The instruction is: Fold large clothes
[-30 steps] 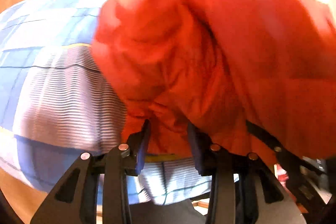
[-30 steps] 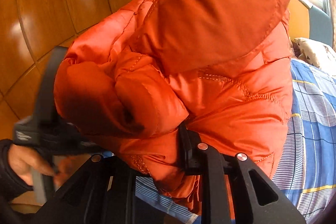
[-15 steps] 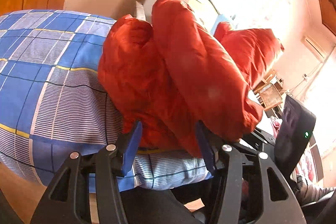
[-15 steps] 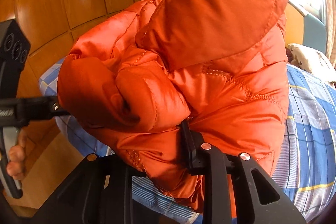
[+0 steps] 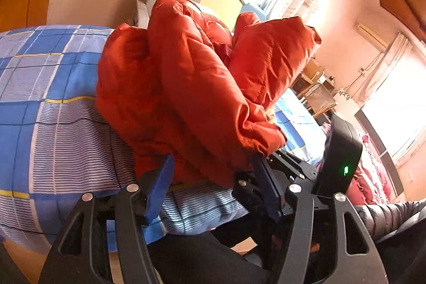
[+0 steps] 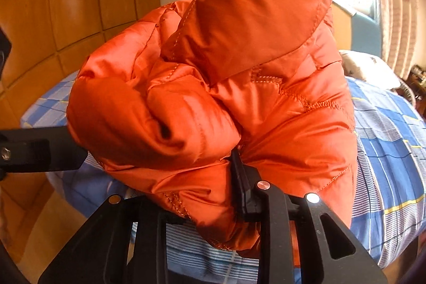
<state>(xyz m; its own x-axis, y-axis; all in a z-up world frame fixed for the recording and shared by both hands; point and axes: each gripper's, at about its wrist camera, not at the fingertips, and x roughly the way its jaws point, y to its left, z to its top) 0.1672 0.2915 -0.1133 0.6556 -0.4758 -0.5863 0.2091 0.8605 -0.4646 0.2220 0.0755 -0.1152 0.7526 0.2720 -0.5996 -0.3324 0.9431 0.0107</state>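
While my left gripper is opening with its pads off the orange jacket, the jacket bulges between them on the bed. My right gripper is opening too, jacket still pinched inside.

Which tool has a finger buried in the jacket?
The right tool: the orange jacket hides one finger, though its jaws are opening. The left tool, also opening, shows both blue pads in full view.
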